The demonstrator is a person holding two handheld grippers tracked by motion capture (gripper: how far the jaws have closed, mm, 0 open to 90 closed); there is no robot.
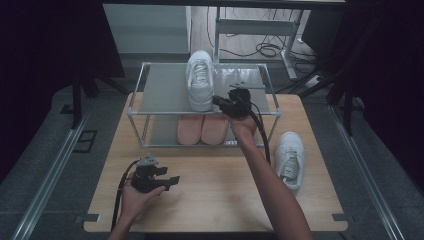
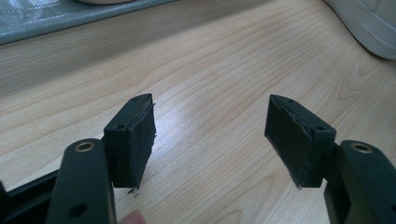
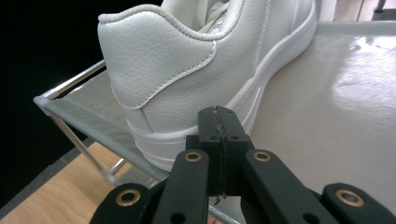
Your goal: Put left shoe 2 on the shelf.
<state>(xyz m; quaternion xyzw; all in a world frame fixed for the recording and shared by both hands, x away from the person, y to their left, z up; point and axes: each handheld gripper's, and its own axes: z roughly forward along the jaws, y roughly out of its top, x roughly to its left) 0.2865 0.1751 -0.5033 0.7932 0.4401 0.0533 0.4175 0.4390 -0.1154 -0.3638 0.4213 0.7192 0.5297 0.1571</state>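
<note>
Shoe storage, partly done. One white sneaker [image 1: 200, 80] stands on the top shelf of the metal-framed rack [image 1: 150, 90], a pink pair [image 1: 202, 129] sits on the lower shelf, and its white mate [image 1: 290, 159] lies on the wooden table [image 1: 215, 200] at right, apparently still to be shelved. The right gripper [image 3: 219, 122], jaws pressed together and empty, nudges the grained-leather heel of the shelved sneaker; the left gripper [image 2: 210, 140] rests spread over bare table, near left.
</note>
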